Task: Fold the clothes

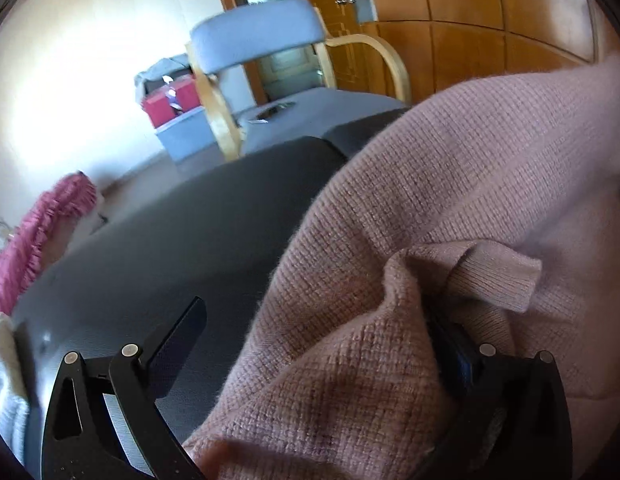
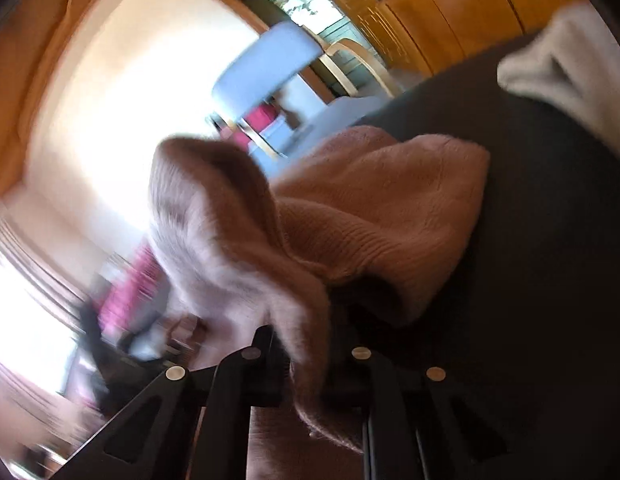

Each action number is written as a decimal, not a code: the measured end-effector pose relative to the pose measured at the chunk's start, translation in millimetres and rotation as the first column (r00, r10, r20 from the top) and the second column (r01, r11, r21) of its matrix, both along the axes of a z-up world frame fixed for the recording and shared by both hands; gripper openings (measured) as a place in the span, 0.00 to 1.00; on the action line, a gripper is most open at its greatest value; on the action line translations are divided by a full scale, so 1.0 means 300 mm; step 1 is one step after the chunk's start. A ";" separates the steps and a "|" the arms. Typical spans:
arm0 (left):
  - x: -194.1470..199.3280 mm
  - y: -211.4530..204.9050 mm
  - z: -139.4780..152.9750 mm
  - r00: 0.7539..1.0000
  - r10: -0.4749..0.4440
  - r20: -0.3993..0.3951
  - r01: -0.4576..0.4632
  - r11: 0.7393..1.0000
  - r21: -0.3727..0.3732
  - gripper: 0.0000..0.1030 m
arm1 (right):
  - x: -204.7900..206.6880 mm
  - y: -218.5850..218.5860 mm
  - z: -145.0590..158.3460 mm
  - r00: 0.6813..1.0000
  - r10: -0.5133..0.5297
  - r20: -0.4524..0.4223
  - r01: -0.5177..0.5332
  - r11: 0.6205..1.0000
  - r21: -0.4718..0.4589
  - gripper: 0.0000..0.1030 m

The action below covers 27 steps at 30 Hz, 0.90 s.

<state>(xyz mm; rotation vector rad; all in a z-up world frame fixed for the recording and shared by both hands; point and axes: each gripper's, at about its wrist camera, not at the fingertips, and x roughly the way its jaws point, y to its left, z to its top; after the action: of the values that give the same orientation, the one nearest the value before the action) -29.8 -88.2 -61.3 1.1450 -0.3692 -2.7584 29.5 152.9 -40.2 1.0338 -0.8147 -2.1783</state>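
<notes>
A dusty pink knitted sweater [image 1: 450, 208] fills the right half of the left wrist view, lying on a dark grey table [image 1: 182, 232]. My left gripper [image 1: 314, 340] is open; its left finger [image 1: 178, 344] is bare over the table, and sweater cloth with a ribbed cuff drapes over the right finger [image 1: 458, 356]. In the blurred, tilted right wrist view, my right gripper [image 2: 306, 344] is shut on a fold of the sweater [image 2: 350, 208], which rises bunched above the table [image 2: 530, 260]. The pinched spot is hidden by cloth.
A blue-grey chair [image 1: 262, 36] with bent wooden arms stands behind the table. A white garment [image 2: 570, 60] lies at the table's far side, also showing by the left gripper [image 1: 6, 384]. A magenta fluffy cloth [image 1: 42, 228] lies off the left edge. Wooden cabinets [image 1: 490, 20] line the back.
</notes>
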 end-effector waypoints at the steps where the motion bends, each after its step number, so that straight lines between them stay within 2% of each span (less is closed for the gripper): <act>1: -0.001 -0.003 -0.002 1.000 0.003 -0.001 -0.003 1.000 -0.002 1.00 | -0.002 0.008 0.006 1.000 0.012 0.003 -0.012 0.998 -0.065 0.10; 4: -0.005 -0.011 -0.008 1.000 0.009 -0.002 -0.009 1.000 -0.008 1.00 | -0.010 0.009 0.028 0.998 0.060 -0.011 -0.061 0.969 -0.239 0.08; 6: -0.006 -0.011 -0.009 1.000 0.009 0.002 -0.009 1.000 -0.009 1.00 | -0.018 -0.003 0.045 0.995 0.096 -0.034 -0.102 0.935 -0.340 0.07; 10: 0.019 -0.004 0.005 1.000 0.005 -0.005 -0.005 1.000 -0.028 0.98 | -0.029 -0.058 0.066 0.990 0.131 -0.049 -0.140 0.911 -0.389 0.07; 12: 0.055 0.000 0.026 1.000 -0.008 -0.022 0.007 0.999 -0.036 0.80 | -0.038 -0.071 0.066 0.990 0.133 -0.046 -0.140 0.903 -0.407 0.07; 15: 0.105 -0.003 0.078 0.998 -0.001 -0.063 -0.002 0.999 -0.050 0.67 | -0.055 -0.072 0.066 0.991 0.126 -0.041 -0.132 0.893 -0.429 0.07; 20: 0.150 -0.077 0.162 0.990 0.062 -0.127 -0.060 0.998 0.020 0.64 | -0.092 -0.055 0.090 0.991 0.120 -0.056 -0.132 0.865 -0.485 0.07; 23: 0.164 -0.128 0.182 0.985 0.111 -0.134 -0.104 0.993 0.055 0.36 | -0.101 -0.047 0.127 0.989 0.127 -0.077 -0.149 0.847 -0.511 0.07; 25: 0.172 -0.150 0.180 0.988 0.107 -0.110 -0.100 0.993 0.068 0.35 | -0.102 -0.045 0.160 0.986 0.138 -0.096 -0.168 0.828 -0.535 0.07; 27: 0.188 -0.165 0.169 0.992 0.094 -0.083 -0.088 0.993 0.082 0.35 | -0.093 -0.044 0.195 0.983 0.141 -0.118 -0.182 0.826 -0.534 0.07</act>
<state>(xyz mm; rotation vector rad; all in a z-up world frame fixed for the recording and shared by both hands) 26.5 -137.6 -10.5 1.0278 -0.1952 -2.7533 1.5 139.8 18.2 0.6950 -1.1756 -1.6751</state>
